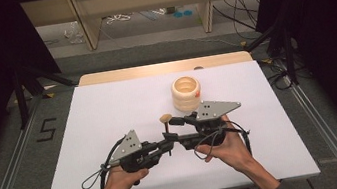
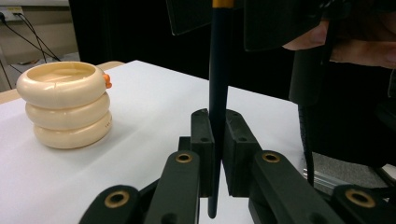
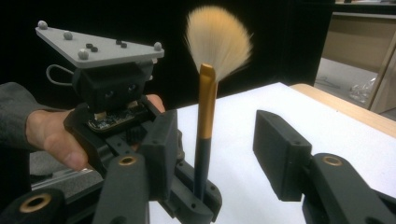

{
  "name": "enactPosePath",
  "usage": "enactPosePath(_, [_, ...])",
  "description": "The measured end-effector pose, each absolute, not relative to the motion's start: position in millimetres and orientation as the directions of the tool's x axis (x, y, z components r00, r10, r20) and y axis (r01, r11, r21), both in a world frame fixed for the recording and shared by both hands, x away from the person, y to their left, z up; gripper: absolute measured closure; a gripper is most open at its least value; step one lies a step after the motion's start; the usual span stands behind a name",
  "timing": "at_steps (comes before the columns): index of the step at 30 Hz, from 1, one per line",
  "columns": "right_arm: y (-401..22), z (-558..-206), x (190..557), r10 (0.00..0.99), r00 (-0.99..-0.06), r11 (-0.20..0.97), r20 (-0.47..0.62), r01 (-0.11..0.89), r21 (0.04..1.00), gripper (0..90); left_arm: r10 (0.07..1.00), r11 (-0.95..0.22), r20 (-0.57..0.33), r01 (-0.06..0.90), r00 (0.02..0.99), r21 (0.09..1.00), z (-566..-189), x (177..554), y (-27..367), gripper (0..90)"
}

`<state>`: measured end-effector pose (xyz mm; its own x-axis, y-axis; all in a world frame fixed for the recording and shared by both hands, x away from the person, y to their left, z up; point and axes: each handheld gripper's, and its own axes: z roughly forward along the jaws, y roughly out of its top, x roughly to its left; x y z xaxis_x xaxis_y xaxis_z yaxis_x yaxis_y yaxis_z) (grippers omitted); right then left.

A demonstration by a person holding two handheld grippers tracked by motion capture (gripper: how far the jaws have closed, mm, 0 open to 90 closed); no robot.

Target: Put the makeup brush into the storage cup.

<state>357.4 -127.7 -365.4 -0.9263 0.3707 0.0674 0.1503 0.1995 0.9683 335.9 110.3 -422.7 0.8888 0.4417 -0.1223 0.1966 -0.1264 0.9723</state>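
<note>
basically left claw (image 2: pixel 214 140) was clamped on the brush (image 3: pixel 206 112) handle, right claw (image 3: pixel 219 154) apart around it; right should've closed squarely on the ferrule before left let go.

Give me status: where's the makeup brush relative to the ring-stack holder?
Done: the left gripper is shut on the makeup brush, clamping its dark handle upright with the bristles on top. In hand: the right gripper sits open around the handle, its fingers not pressing it. Left: the cream ring-stack holder stands apart farther back on the table, with no brush in it.
</note>
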Motion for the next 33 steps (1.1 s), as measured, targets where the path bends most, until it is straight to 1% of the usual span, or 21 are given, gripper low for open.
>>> enactPosePath(5, [-127.0,-369.7,358.2,0.36,-0.929,0.205,0.085,0.168,0.964,58.4,0.447,-0.116,-0.138,0.211,0.884,0.971,-422.9,334.5,109.2,83.9])
enactPosePath(11, [-125.9,-371.6,358.6,0.334,-0.938,0.195,0.092,0.164,0.967,70.6,0.44,-0.124,-0.12,0.193,0.89,0.973,-422.8,335.2,109.4,83.9])
enactPosePath(13, [-126.4,-371.5,359.5,0.334,-0.94,0.203,0.076,0.151,0.968,72.6,0.439,-0.122,-0.12,0.192,0.89,0.974,-422.7,335.1,109.3,83.9])
enactPosePath(15, [-125.9,-371.4,358.1,0.322,-0.942,0.197,0.094,0.164,0.967,75.4,0.439,-0.12,-0.121,0.192,0.89,0.974,-422.7,334.9,109.2,83.9])
enactPosePath(18, [-125.7,-372.0,358.1,0.319,-0.943,0.198,0.096,0.165,0.966,77.2,0.438,-0.11,-0.123,0.189,0.891,0.976,-423.2,334.7,108.5,83.9])
enactPosePath(19, [-124.6,-372.9,358.8,0.309,-0.946,0.186,0.099,0.162,0.969,77.6,0.446,-0.113,-0.132,0.202,0.885,0.973,-422.8,333.5,108.7,83.9])
enactPosePath(20, [-124.4,-373.3,359.5,0.306,-0.948,0.185,0.092,0.154,0.971,79.0,0.438,-0.12,-0.117,0.186,0.891,0.975,-422.6,334.3,108.9,83.9])
enactPosePath(22, [-125.2,-372.9,358.6,0.307,-0.947,0.195,0.094,0.159,0.968,82.2,0.437,-0.12,-0.116,0.186,0.892,0.975,-422.8,334.0,108.6,83.9])
enactPosePath(27, [-124.9,-372.8,358.3,0.302,-0.949,0.187,0.094,0.155,0.97,83.1,0.433,-0.116,-0.119,0.186,0.894,0.976,-422.6,334.1,108.5,83.5])
enactPosePath(29, [-125.7,-372.3,357.5,0.293,-0.949,0.193,0.117,0.178,0.965,83.2,0.433,-0.12,-0.123,0.192,0.893,0.974,-423.2,333.3,107.5,82.8])
enactPosePath(30, [-125.9,-372.6,357.8,0.298,-0.947,0.184,0.117,0.178,0.967,83.2,0.429,-0.128,-0.119,0.191,0.895,0.973,-423.6,333.0,106.8,79.9])
enactPosePath(31, [-126.6,-372.0,357.8,0.301,-0.947,0.186,0.115,0.177,0.967,83.2,0.426,-0.144,-0.111,0.188,0.898,0.971,-424.0,333.3,106.6,75.1])
enactPosePath(33, [-128.3,-370.8,358.1,0.299,-0.946,0.18,0.121,0.18,0.967,83.2,0.449,-0.17,-0.087,0.18,0.889,0.969,-425.3,331.9,104.7,57.4])
